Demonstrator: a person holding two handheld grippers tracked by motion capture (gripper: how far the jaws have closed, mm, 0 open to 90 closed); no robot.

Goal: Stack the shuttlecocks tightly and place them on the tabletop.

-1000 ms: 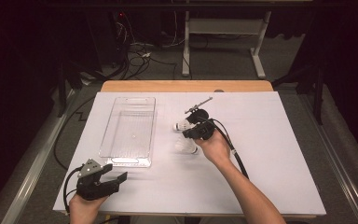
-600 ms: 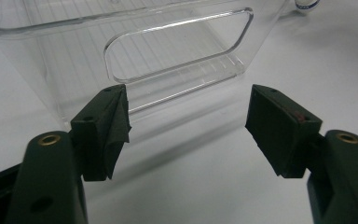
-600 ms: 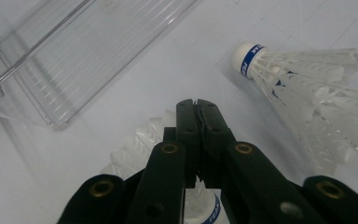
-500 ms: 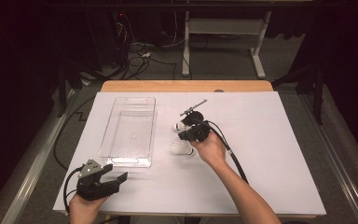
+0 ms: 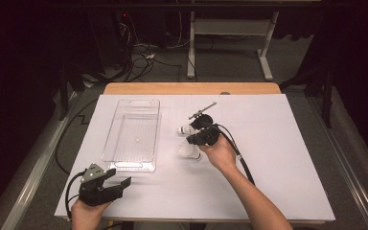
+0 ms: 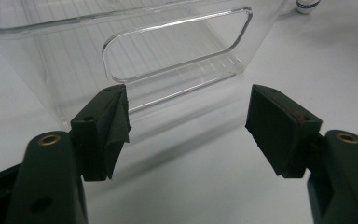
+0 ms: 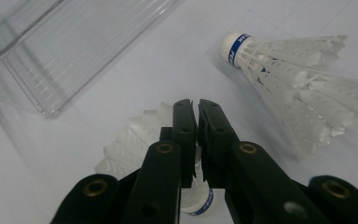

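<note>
Shuttlecock [image 7: 144, 140]: white feathered skirt, white cork, blue band, lying sideways.

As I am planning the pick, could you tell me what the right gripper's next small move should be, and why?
Probably open the right gripper wide. Its black jaws stand almost together, nothing between them, just above the white feathered shuttlecock with a blue-banded cork lying on the white sheet. Closed like this, they cannot take it toward the clear plastic bin.
</note>
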